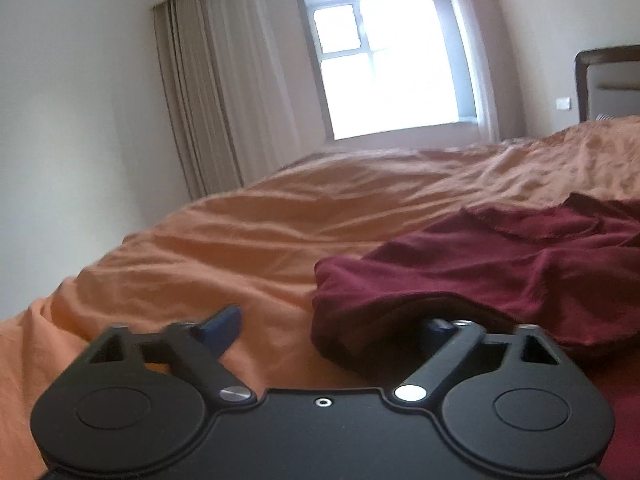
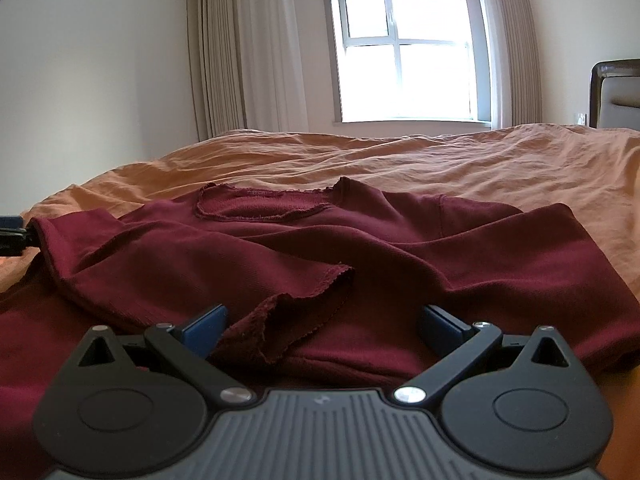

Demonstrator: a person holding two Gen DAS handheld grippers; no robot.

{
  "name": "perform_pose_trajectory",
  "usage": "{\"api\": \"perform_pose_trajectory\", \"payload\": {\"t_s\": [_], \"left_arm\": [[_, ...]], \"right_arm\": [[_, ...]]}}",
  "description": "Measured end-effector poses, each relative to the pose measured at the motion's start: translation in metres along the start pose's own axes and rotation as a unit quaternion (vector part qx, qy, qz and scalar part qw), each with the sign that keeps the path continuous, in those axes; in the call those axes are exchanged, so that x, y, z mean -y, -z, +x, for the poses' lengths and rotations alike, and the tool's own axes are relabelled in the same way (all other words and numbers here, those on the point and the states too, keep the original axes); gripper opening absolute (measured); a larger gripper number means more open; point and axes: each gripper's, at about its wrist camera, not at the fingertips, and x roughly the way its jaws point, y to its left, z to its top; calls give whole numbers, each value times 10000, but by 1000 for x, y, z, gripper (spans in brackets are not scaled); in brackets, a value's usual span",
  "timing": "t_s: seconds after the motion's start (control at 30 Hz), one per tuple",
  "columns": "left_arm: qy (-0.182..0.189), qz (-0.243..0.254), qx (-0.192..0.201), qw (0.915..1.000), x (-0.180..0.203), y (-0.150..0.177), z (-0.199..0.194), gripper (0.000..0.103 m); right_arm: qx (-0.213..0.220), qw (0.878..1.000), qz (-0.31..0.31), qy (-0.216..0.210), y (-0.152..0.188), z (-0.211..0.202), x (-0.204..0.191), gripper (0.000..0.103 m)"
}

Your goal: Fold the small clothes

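From the left wrist we see our left gripper low over the orange bedsheet, its jaws spread wide; the right finger is tucked under the edge of the dark red shirt, the left finger over bare sheet. A window and curtain stand behind.

From the right wrist, our right gripper also stands wide apart, a frayed sleeve cuff lying between its fingers. The shirt lies spread on the bedsheet, neckline away from us.

Maroon top on orange bed
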Motion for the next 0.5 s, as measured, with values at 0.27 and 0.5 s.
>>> {"api": "perform_pose_trajectory", "payload": {"t_s": [0.27, 0.5], "left_arm": [[354, -1030, -141, 9939, -32, 6, -3, 17], [679, -2406, -757, 9653, -62, 30, 13, 17]], "right_arm": [[10, 10000, 2, -19, 1, 0, 1, 103], [11, 10000, -22, -19, 1, 0, 1, 103]]}}
